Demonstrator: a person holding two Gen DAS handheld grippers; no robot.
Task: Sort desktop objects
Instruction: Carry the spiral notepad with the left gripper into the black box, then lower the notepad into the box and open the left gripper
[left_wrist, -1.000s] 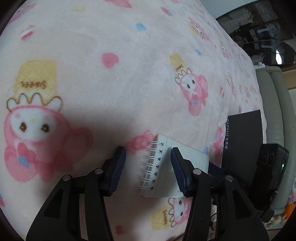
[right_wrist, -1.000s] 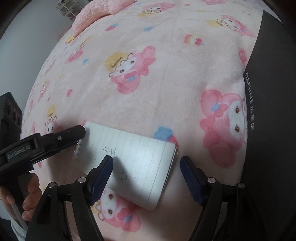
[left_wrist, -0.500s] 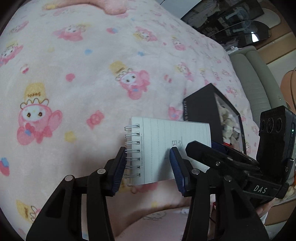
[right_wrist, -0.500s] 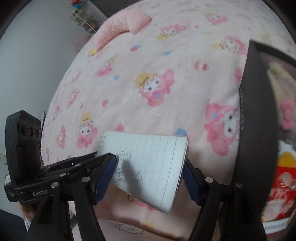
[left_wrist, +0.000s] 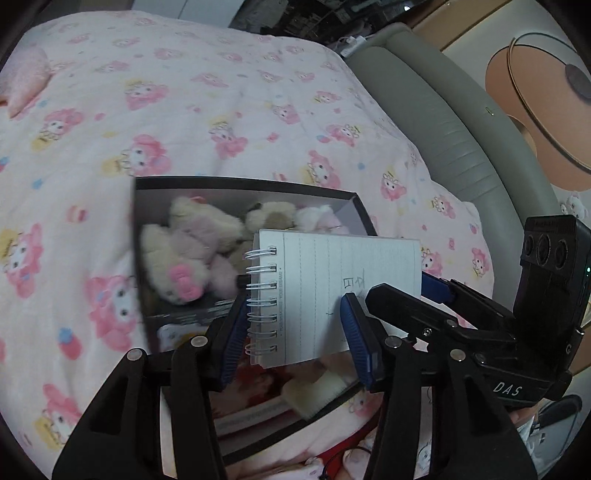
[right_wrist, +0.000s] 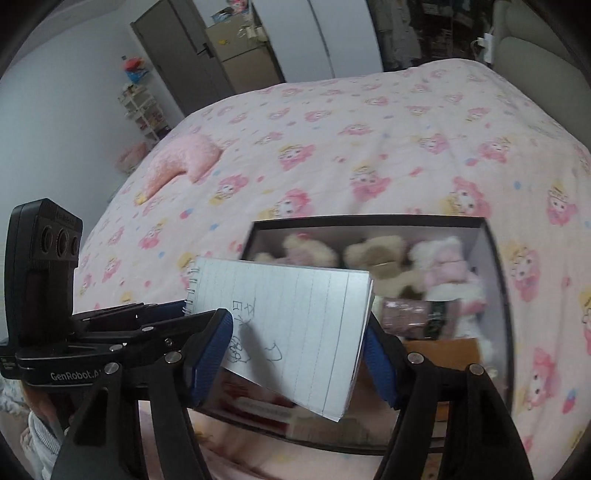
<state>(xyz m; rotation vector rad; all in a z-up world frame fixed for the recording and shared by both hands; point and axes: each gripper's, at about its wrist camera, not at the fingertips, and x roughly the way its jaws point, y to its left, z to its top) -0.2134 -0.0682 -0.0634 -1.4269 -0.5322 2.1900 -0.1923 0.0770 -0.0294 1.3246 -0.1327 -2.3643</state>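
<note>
Notebook (left_wrist: 332, 295): small, spiral-bound, lined page up with handwriting; carried clear of the bedding between both grippers, above an open black box (left_wrist: 140, 258).

Left gripper (left_wrist: 291, 325): tilted down and forward. Blue pads roughly half open, clamped across the spiral-bound end; left pad against the wire coil, right pad on the page.

Right gripper (right_wrist: 299, 354): tilted down likewise, coming in from the opposite side. Pads wide apart, straddling the free end of the pad; the right pad sits at the paper's edge, the left pad overlaps the written page. Firm pressure on the paper cannot be told.

Orientation: long axis runs across from one gripper to the other, spiral end toward the left gripper, loose edge toward the right one; page roughly flat, its free corner drooping slightly.

Box: beyond and beneath both grippers, on a pink cartoon-print blanket (right_wrist: 332, 147); holds plush toys (right_wrist: 376, 254) at the far end, printed cartons nearer.

Pillow (right_wrist: 181, 162): pink, well beyond, left of the right gripper.
</note>
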